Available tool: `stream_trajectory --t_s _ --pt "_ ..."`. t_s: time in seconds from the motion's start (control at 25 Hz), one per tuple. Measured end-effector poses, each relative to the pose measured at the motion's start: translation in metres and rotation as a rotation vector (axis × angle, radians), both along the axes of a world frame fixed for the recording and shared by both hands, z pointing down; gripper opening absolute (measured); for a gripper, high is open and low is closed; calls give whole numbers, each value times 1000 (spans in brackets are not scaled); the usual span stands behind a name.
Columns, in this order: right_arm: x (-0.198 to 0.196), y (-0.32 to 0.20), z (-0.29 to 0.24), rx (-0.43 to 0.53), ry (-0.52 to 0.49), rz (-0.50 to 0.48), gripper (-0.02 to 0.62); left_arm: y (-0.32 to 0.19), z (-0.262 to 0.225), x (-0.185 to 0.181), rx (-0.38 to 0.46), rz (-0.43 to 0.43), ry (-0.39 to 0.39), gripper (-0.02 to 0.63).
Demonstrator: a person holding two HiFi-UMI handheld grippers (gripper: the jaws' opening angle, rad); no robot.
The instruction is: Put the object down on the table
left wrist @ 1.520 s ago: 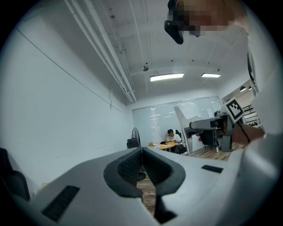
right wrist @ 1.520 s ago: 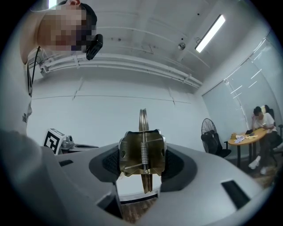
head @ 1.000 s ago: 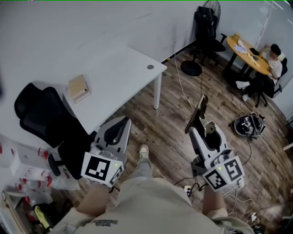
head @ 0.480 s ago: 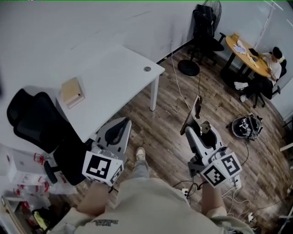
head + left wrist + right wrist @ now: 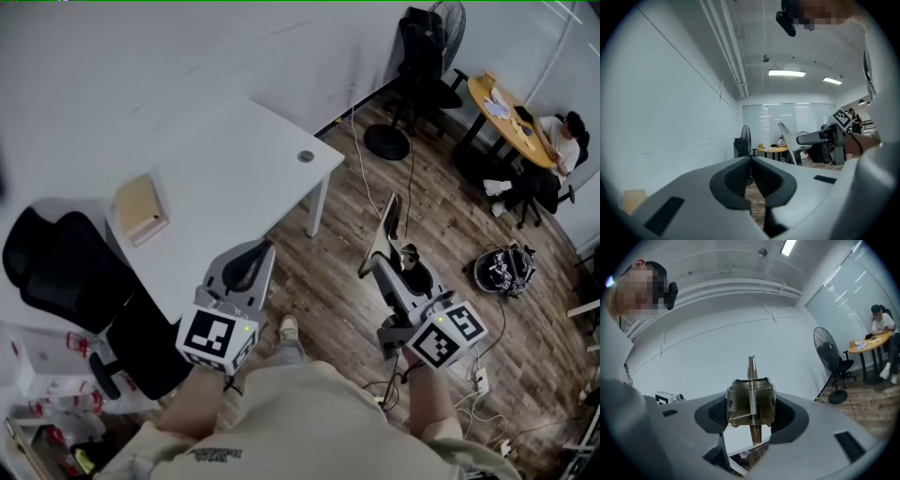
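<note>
My right gripper [image 5: 382, 265] is shut on the brass spring clip [image 5: 740, 404] of a thin flat board [image 5: 385, 228], which stands edge-on and nearly upright above the wooden floor. In the right gripper view the clip sits squarely between the dark pads [image 5: 716, 412], its thin plate [image 5: 752, 366] sticking up. My left gripper [image 5: 255, 255] hovers by the white table's [image 5: 234, 159] near edge. Its jaws are shut with nothing between them, and their pads [image 5: 740, 174] meet at the tip. The right gripper is off the table's corner, to the right.
A tan box [image 5: 139, 208] lies on the table's left part, and a round grommet [image 5: 306, 157] sits near its right corner. A black office chair [image 5: 66, 281] stands at left. A fan [image 5: 389, 139], cables and a round wooden table [image 5: 506, 105] with a seated person lie at the far right.
The right gripper with the board has drifted left, closer to the table's corner. The left gripper has edged slightly right. Both grips look the same.
</note>
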State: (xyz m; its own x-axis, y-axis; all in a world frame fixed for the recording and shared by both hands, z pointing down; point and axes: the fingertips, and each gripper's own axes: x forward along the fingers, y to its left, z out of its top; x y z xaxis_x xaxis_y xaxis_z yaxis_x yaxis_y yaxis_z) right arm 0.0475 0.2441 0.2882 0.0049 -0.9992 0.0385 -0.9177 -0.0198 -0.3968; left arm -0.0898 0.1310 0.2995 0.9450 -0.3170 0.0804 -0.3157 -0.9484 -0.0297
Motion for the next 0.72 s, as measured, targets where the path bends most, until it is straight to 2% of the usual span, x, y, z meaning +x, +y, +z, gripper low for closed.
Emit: stream_trajectory --t_s 0.16,0.36,0.56,0.72 --pt "18 -50 18 -34 -92 0 225 -42 13 18 -26 24 -36 25" --pt "45 -109 43 -58 -273 16 225 -97 29 39 -50 29 -69 25" --pt "56 -158 68 -83 -355 26 225 -139 45 53 -103 56 -70 25" --pt "64 -188 79 -102 -378 24 225 -164 52 67 -112 57 -67 25"
